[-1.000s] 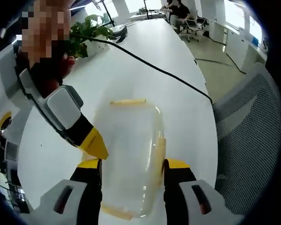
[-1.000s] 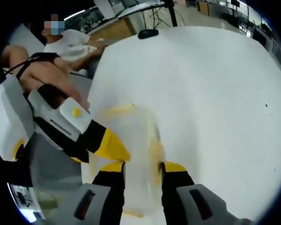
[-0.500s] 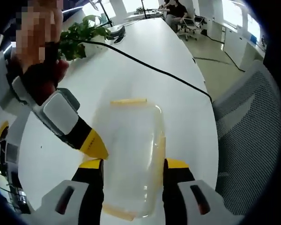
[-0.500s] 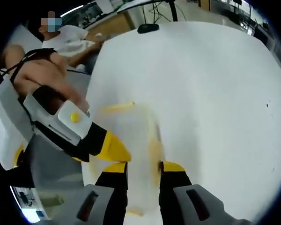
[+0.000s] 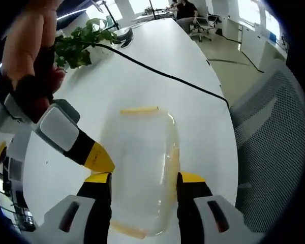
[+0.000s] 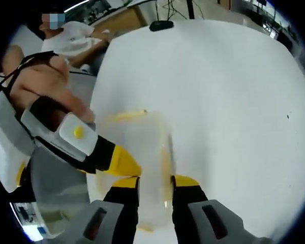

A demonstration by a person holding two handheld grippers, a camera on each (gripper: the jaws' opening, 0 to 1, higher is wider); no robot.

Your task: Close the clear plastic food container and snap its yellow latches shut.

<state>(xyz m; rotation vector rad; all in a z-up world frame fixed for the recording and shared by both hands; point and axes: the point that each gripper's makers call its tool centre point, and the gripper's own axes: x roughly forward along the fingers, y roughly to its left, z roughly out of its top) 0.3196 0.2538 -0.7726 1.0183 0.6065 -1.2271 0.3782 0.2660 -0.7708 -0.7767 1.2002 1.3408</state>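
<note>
The clear plastic container (image 5: 142, 162) lies on the white table, lid on top. Yellow latches show at its far end (image 5: 139, 109) and along its right side (image 5: 175, 162). My left gripper (image 5: 144, 179) has its jaws along both long sides of the container, clamping it. The right gripper's yellow tip (image 5: 99, 157) comes in from the left and touches the container's left edge beside my left jaw. In the right gripper view the container (image 6: 150, 152) runs ahead between my right gripper (image 6: 155, 184) jaws, which stand a little apart, with the side latch (image 6: 166, 162) by the right jaw. The left gripper's tip (image 6: 123, 162) is alongside.
A black cable (image 5: 162, 76) crosses the table (image 5: 157, 56) beyond the container. A green plant (image 5: 79, 43) stands at the far left. A mesh office chair (image 5: 269, 142) is close on the right. A seated person (image 6: 76, 40) is beyond the table's edge.
The right gripper's body has swung slightly outward to the left in the left gripper view, its tip staying at the container's edge. The container has not moved.
</note>
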